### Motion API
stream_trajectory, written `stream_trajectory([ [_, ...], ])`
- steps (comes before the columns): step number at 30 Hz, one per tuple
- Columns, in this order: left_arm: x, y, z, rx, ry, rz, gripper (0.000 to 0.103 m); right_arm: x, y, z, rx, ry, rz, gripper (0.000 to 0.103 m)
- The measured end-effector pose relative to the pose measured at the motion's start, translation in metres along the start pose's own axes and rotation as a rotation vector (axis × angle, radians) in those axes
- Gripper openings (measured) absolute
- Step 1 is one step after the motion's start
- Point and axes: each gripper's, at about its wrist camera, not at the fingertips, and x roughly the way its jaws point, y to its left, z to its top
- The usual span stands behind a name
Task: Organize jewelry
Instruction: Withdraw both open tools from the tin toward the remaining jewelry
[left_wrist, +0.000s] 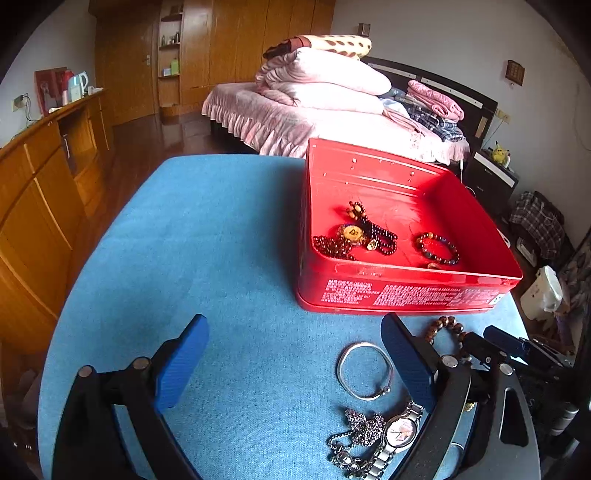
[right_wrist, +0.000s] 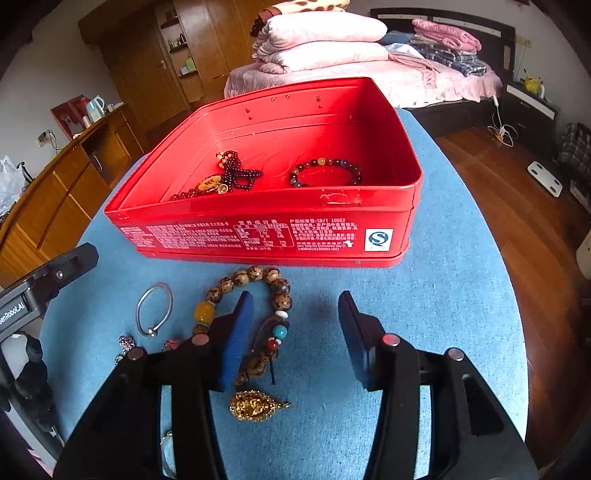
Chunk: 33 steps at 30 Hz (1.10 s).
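The right gripper (right_wrist: 295, 332) is wide open and holds nothing; it hangs low over the blue table (right_wrist: 443, 295), with its left finger (right_wrist: 236, 343) lying across the ring of the wooden bead bracelet (right_wrist: 255, 280), so part of the bead loop sits between the jaws. Nearest this gripper lies a gold pendant (right_wrist: 256, 406), just behind the bracelet's near end. The left gripper (left_wrist: 295, 365) is likewise wide open and empty, held above bare cloth, with the silver bangle (left_wrist: 364, 371) between its fingers toward the right one, and a wristwatch (left_wrist: 400, 432) tangled with a chain (left_wrist: 360, 430) nearer its base. The step in hand appears to be picking up the wooden bead bracelet. To do it well, straddle one side of the loop only, lower until the pads almost touch the cloth, and close on two or three beads rather than the cord, which would likely slip. Lift straight up so the dangling loop clears the near wall of the red tin (right_wrist: 273, 229), which stands just beyond. Release over the bare floor of the tin, away from the dark bead strands (right_wrist: 225, 177) and the multicoloured bracelet (right_wrist: 325, 171) already inside, to avoid tangling.
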Motion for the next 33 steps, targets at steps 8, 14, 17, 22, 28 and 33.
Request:
stream_trajectory([
  [8,0.014,-0.005,-0.005,0.031,0.053,-0.002,0.084,0.007,0.004,0.000,-0.031,0.016,-0.025,0.047],
  [14,0.019,-0.008,-0.013,0.058,0.093,-0.018,0.073,0.009,0.006,0.000,-0.048,0.014,-0.040,0.042],
  [17,0.020,-0.014,-0.016,0.074,0.101,-0.032,0.073,0.009,0.004,0.000,-0.035,0.011,-0.032,0.040],
  [22,0.021,-0.028,-0.020,0.114,0.118,-0.045,0.073,0.007,0.000,0.000,-0.022,0.010,-0.017,0.039],
  [28,0.030,-0.044,-0.026,0.154,0.156,-0.062,0.073,0.006,0.000,-0.001,-0.024,0.009,-0.012,0.039],
  [33,0.033,-0.047,-0.030,0.180,0.153,-0.045,0.056,0.005,-0.002,-0.001,-0.020,0.007,-0.005,0.039],
])
